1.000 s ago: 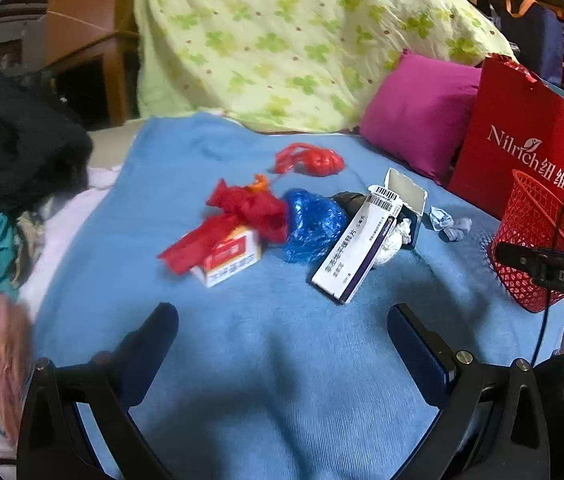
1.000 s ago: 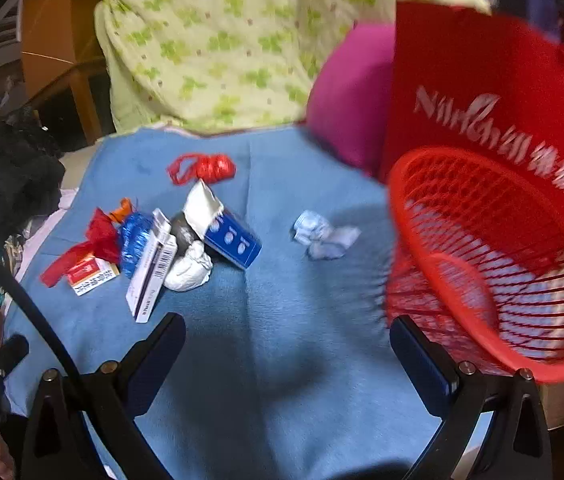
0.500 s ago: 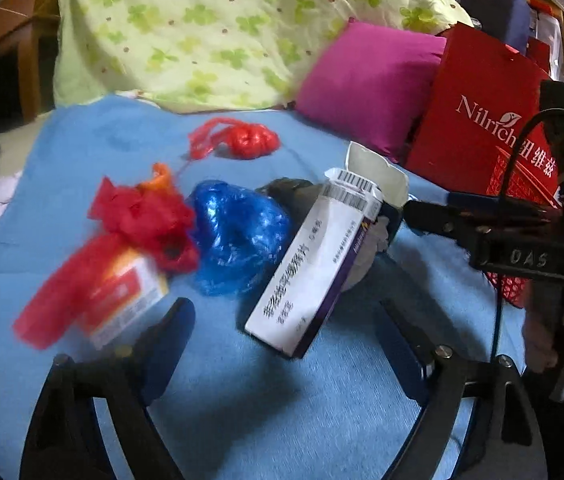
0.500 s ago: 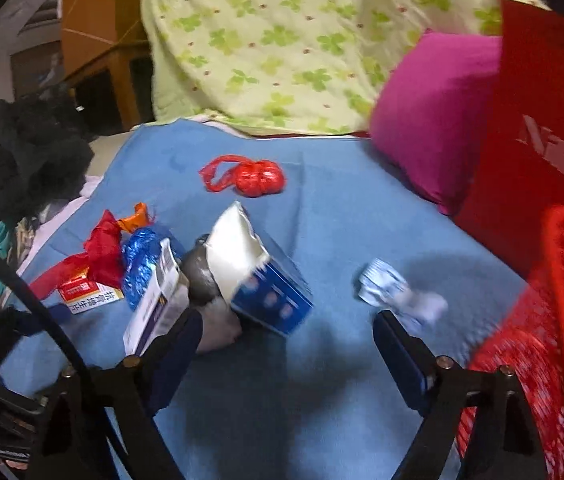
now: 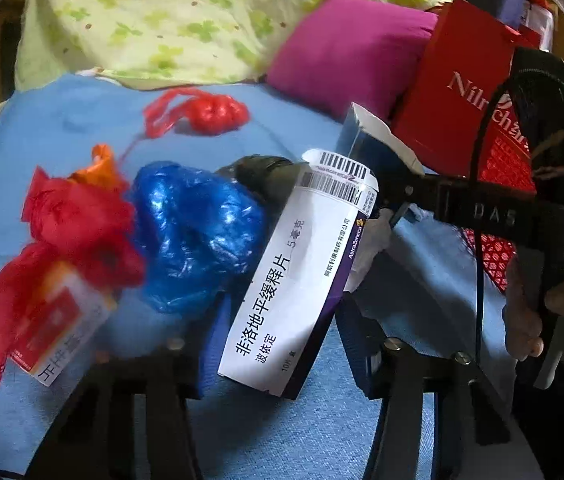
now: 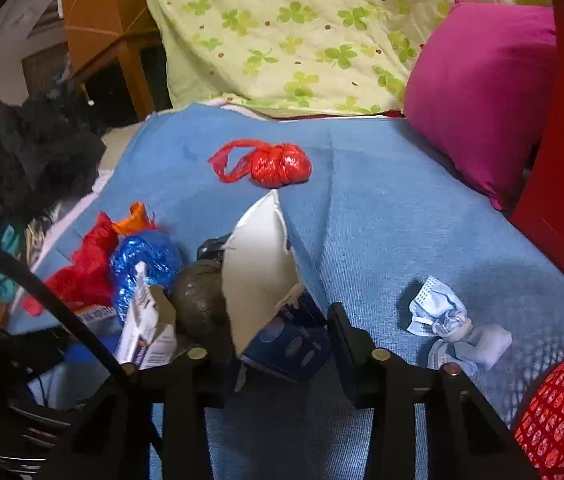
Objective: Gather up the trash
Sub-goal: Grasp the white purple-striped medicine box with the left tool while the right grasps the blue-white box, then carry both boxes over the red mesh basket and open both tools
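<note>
A white and purple medicine box (image 5: 294, 280) leans on the blue blanket (image 5: 61, 120) between the pads of my left gripper (image 5: 282, 344). The jaws are closing and the pads touch both its sides. My right gripper (image 6: 282, 352) is closing on a torn-open dark blue box (image 6: 290, 344), with its pads against the box. Beside these lie a blue plastic bag (image 5: 197, 232), crumpled red plastic (image 5: 77, 232) over a red and white box (image 5: 57, 336), a dark round lump (image 6: 197, 292) and a knotted red bag (image 6: 273, 164). A crumpled face mask (image 6: 450, 328) lies to the right.
A red mesh basket (image 6: 562, 412) stands at the blanket's right edge, with a red paper bag (image 5: 462, 92) and a pink pillow (image 6: 482, 92) behind it. A green-patterned quilt (image 6: 302, 32) fills the back. Dark clothes (image 6: 29, 160) are piled at the left.
Both grippers moved forward and down onto the trash pile. Each pair of jaws narrowed from wide open, the left around the white box, the right around the blue box.
</note>
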The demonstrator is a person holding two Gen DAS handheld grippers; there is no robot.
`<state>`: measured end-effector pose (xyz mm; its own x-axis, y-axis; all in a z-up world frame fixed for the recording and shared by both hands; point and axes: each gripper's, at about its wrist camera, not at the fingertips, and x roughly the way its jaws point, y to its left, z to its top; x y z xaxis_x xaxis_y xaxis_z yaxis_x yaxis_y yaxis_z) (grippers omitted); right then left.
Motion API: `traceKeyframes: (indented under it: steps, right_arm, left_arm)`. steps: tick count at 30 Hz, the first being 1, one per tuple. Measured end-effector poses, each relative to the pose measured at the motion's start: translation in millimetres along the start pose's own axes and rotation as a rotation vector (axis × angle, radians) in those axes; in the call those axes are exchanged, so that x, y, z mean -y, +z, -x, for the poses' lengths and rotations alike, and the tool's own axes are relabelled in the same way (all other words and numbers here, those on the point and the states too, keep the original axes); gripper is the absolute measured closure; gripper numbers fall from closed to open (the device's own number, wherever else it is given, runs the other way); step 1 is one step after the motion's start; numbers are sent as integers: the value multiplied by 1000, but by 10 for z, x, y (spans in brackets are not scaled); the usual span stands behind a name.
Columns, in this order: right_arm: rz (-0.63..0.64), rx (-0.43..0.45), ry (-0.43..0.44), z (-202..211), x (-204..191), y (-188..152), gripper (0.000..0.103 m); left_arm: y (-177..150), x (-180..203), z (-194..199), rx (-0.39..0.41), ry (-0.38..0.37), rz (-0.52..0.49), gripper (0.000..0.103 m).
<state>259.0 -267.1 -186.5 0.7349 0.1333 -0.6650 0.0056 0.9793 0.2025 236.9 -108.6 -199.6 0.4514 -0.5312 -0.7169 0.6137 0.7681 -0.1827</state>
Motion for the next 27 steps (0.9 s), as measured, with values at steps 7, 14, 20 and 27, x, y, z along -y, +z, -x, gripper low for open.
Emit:
traceKeyframes:
  steps: [7,14,20,27]
  right_arm:
    - [-42,102,16,353,25,-9,70]
    - [-32,214,38,947,27,-32,71]
    - [-55,381,22,1753,215,-149,71]
    - [-220,484,-58,2416,894,-428,71]
  left_arm:
    - [-54,5,203,49,-46,25,54]
    - [-166,220,612,140,-42,10,54]
    - [-26,674,830,188,-97,7,53]
    - [549,1531,944,229,-189,-91,53]
